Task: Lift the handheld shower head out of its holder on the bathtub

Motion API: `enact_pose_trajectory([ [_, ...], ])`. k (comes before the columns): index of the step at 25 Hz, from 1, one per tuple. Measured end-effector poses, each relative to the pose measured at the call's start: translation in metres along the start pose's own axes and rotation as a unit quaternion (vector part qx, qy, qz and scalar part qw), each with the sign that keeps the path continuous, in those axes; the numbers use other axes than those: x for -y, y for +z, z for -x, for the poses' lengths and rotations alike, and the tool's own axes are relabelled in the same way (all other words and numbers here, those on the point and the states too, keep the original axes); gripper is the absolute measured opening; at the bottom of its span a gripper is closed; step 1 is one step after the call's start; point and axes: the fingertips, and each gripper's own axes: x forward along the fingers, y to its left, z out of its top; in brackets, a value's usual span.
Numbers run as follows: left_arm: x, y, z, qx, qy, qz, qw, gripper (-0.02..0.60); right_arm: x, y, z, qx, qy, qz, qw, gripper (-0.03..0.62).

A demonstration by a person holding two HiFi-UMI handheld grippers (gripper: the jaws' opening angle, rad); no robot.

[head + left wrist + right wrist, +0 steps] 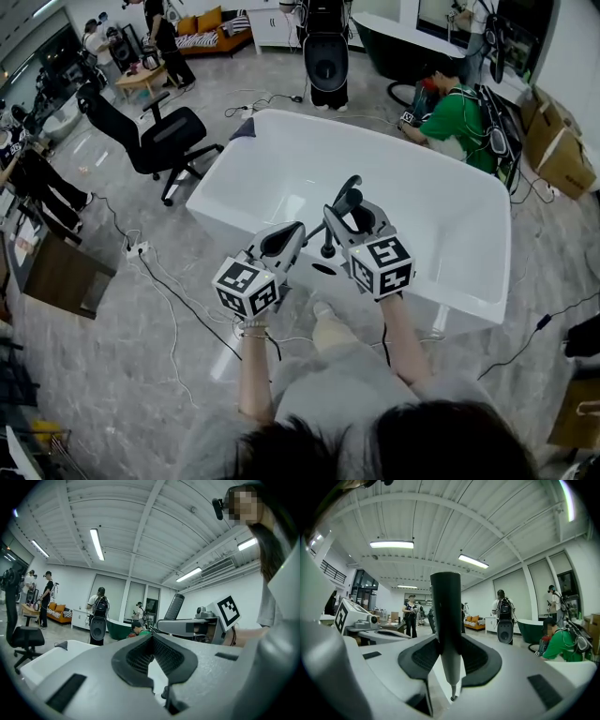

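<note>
A white bathtub (281, 159) stands in front of me. My right gripper (345, 208) is over its near rim, shut on the dark handheld shower head (350, 193), which stands upright between the jaws. In the right gripper view the pads of that gripper (447, 641) clamp the shower head (446, 602) on its grey handle, and the handle's lower tip shows free against the white tub. A dark holder opening (323, 269) sits on the rim just below. My left gripper (286, 236) hangs beside it on the left. In its own view this gripper (153, 641) is shut with nothing held.
A person in green (459, 117) crouches behind the tub's far right corner. A black office chair (155, 136) stands left of the tub. Cables (178, 309) run over the floor by my feet. Cardboard boxes (558, 150) sit at the right, and other people stand at the back.
</note>
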Motion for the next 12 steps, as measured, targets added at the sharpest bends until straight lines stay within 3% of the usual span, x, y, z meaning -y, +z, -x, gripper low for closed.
enact_pose_trajectory([
  [12,0.007,0.005,-0.006,0.012,-0.013,0.004,0.9998,0.005,0.004,-0.004,0.006,-0.001,-0.002,0.002,1.0,0.132],
])
